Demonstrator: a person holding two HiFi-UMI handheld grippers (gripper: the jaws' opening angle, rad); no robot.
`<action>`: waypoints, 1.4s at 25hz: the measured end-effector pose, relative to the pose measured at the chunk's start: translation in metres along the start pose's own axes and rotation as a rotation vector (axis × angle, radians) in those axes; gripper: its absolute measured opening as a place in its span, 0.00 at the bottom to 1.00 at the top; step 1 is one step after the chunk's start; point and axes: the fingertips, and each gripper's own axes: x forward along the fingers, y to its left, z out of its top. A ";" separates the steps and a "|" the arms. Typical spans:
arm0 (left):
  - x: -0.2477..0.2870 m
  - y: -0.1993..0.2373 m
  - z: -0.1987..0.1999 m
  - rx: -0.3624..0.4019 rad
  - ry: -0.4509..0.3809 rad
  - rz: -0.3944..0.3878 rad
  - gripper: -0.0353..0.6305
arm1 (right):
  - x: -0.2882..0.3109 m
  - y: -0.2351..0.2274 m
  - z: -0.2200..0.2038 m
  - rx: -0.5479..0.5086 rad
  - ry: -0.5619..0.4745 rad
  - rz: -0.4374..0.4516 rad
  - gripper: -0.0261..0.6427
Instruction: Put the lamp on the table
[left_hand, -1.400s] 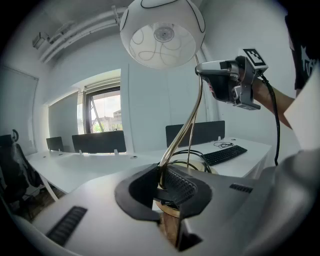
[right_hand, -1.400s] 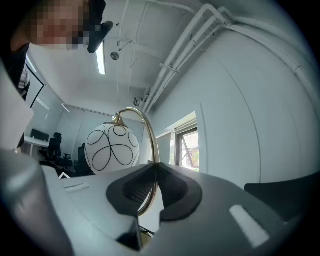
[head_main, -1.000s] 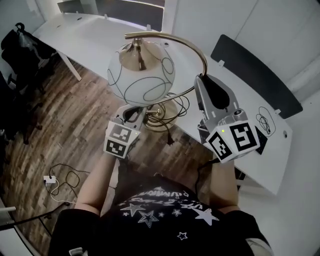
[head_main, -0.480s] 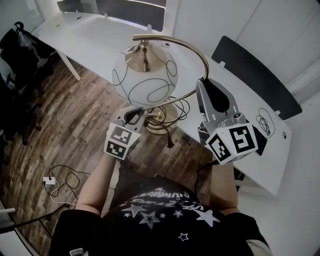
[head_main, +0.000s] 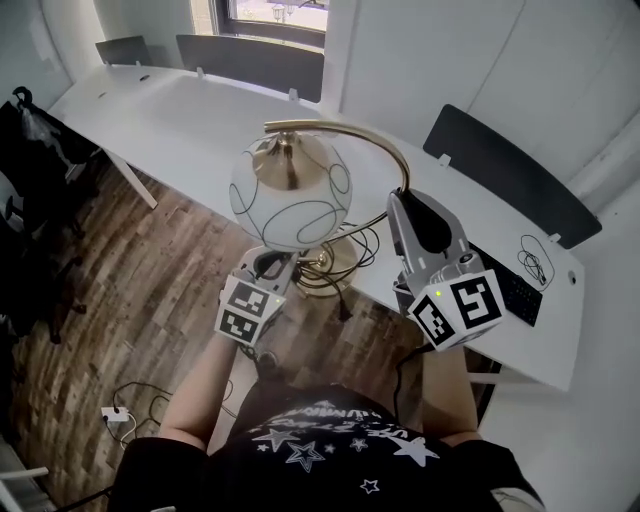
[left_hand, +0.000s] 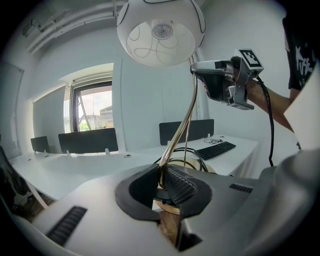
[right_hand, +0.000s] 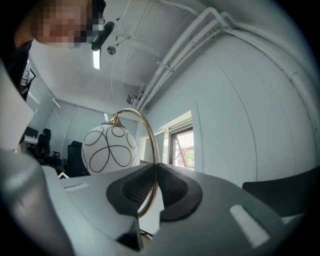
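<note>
Our left gripper (head_main: 268, 266) has its jaws pinched together on the lamp's (head_main: 290, 205) thin brass stem, low down, just above the round base (head_main: 338, 252). The left gripper view shows the stem (left_hand: 177, 135) rising from between the ribbed pads (left_hand: 179, 184). Our right gripper (head_main: 400, 197) is likewise clamped on the stem, higher up where it starts to curve. In the right gripper view the brass arc (right_hand: 150, 150) runs up out of the closed jaws and bends over to the shade (right_hand: 110, 150).

We hold the lamp upright at the centre of the head view, with its white glass globe, drawn over with black loops, hanging from the top of the arc. The base sits over the near edge of the table (head_main: 180, 120). We cannot tell whether it rests on the top or hangs just above it. A dark cord (head_main: 330, 275) lies looped around the base and trails down over the table edge.

The table is long and white and runs from the upper left of the head view to the right. A black keyboard (head_main: 518, 292) lies at its right end beside our right gripper, and a small tangle of cable (head_main: 535, 262) lies just beyond it. Dark panels (head_main: 250, 65) stand along the far side of the table.

Wood floor (head_main: 130, 270) fills the left of the head view, with a white plug and wire (head_main: 115, 415) lying at the lower left.
</note>
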 end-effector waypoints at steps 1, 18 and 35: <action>0.001 0.006 -0.001 -0.001 -0.002 -0.010 0.12 | 0.006 0.003 -0.001 -0.004 0.000 -0.009 0.08; 0.000 0.113 -0.005 0.055 -0.033 -0.150 0.12 | 0.097 0.046 -0.002 -0.026 -0.025 -0.172 0.08; 0.049 0.169 -0.008 0.005 0.011 -0.123 0.12 | 0.186 0.005 -0.027 -0.005 -0.013 -0.105 0.08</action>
